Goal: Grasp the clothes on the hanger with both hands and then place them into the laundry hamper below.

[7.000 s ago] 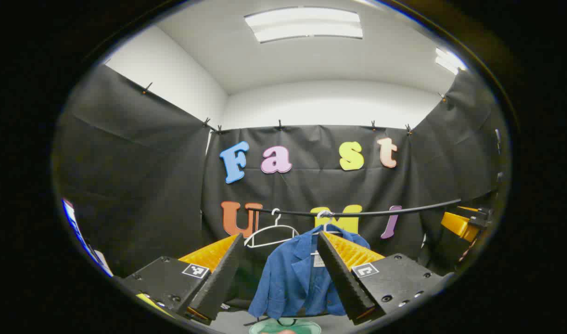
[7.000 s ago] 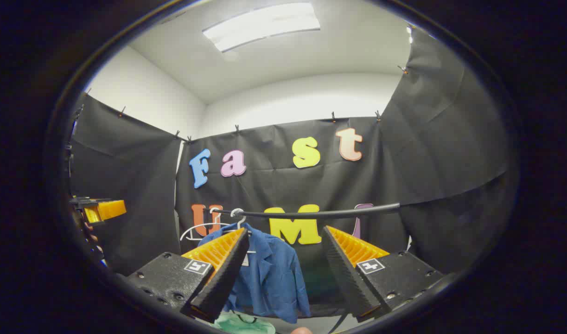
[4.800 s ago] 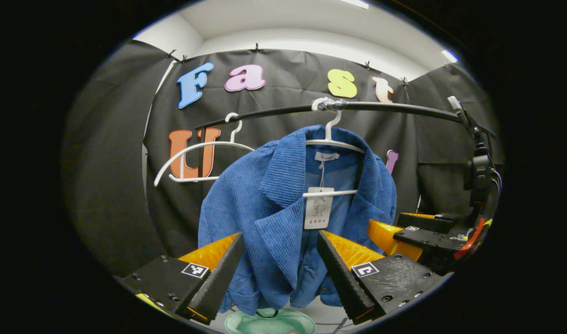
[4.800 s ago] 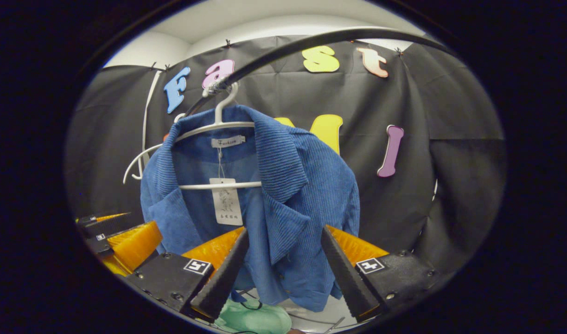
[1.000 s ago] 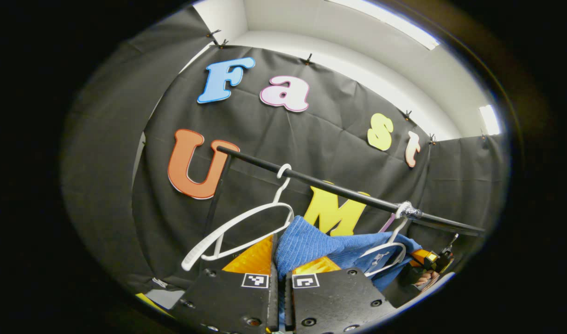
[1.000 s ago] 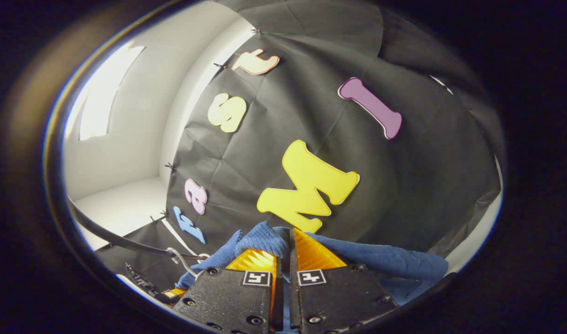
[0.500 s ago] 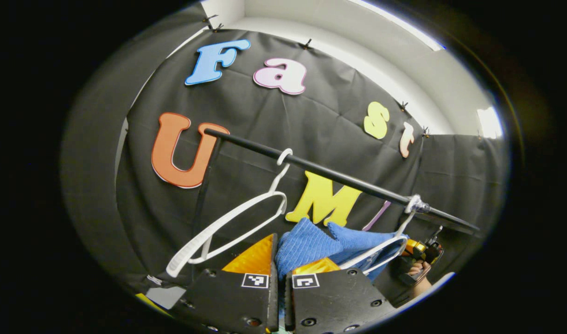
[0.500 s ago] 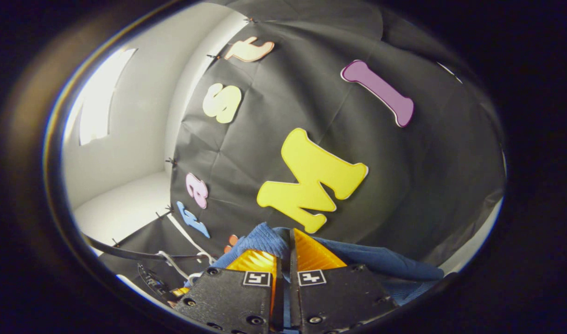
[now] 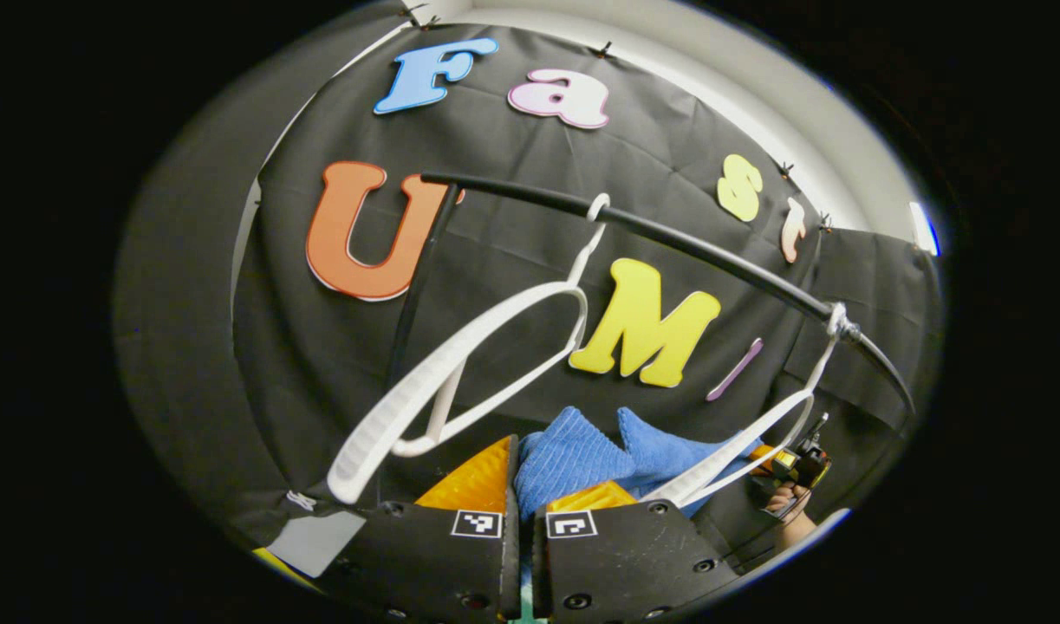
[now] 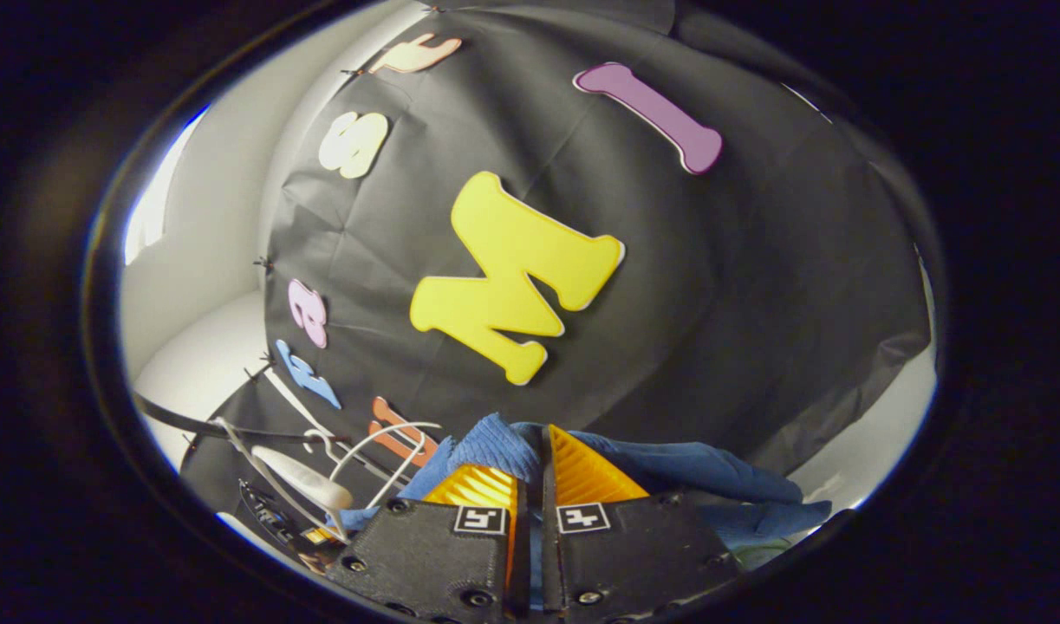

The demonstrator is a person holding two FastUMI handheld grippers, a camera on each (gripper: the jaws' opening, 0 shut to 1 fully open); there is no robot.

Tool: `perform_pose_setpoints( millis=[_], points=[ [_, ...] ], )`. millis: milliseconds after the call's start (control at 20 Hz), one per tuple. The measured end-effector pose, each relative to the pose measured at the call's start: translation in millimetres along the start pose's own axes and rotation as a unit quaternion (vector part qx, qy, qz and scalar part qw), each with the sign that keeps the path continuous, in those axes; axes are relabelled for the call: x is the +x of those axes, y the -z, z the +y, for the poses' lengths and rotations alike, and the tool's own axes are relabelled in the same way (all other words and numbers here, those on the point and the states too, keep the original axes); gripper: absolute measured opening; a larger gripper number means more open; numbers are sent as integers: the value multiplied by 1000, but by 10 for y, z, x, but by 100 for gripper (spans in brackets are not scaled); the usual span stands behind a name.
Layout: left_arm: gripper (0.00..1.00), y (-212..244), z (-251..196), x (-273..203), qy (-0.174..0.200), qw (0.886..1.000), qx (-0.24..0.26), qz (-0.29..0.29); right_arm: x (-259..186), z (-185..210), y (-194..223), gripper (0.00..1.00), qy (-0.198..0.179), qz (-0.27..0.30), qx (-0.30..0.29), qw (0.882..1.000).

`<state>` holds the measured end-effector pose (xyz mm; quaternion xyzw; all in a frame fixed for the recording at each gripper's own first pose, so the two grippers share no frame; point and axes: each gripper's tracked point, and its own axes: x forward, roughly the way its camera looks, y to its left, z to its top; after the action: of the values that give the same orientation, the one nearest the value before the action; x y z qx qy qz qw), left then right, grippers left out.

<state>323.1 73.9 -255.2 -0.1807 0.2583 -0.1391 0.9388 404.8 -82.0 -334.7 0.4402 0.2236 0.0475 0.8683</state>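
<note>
The blue corduroy jacket [image 9: 582, 446] is bunched between the fingers of my left gripper [image 9: 523, 485], which is shut on a fold of it. It hangs below the bare white hanger [image 9: 755, 433], whose hook sits on the black rail [image 9: 668, 243]. In the right gripper view my right gripper [image 10: 538, 468] is shut on another fold of the jacket [image 10: 694, 472], which trails off to the right. The right gripper, with a hand on it, shows far off in the left gripper view [image 9: 790, 472].
A second empty white hanger [image 9: 460, 364] hangs on the rail close to my left gripper, tilted. Both hangers [image 10: 321, 468] and the rail [image 10: 174, 420] lie at the lower left of the right gripper view. The black cloth wall stands right behind.
Both grippers have dropped relative to the rail, still shut on the jacket. The jacket has slid down off the right-hand hanger, which now hangs bare.
</note>
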Motion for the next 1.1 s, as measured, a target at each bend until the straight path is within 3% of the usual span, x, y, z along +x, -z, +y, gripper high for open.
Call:
perform_pose_setpoints(
  millis=[250, 500, 850, 1100],
  points=[
    [5, 417, 121, -129, 1, 999, -33, 21, -54, -346, 510, 8, 48, 35, 1, 998],
    [5, 685, 59, -381, 13, 997, -65, 25, -250, -373, 943, 8, 67, 54, 1, 996],
    [5, 780, -368, -828, 49, 998, -30, 15, -680, -91, 1588, 8, 70, 77, -18, 994],
    [5, 818, -786, -1065, 97, 995, 2, 14, -1008, 417, 1976, 8, 46, 82, -39, 995]
  ],
)
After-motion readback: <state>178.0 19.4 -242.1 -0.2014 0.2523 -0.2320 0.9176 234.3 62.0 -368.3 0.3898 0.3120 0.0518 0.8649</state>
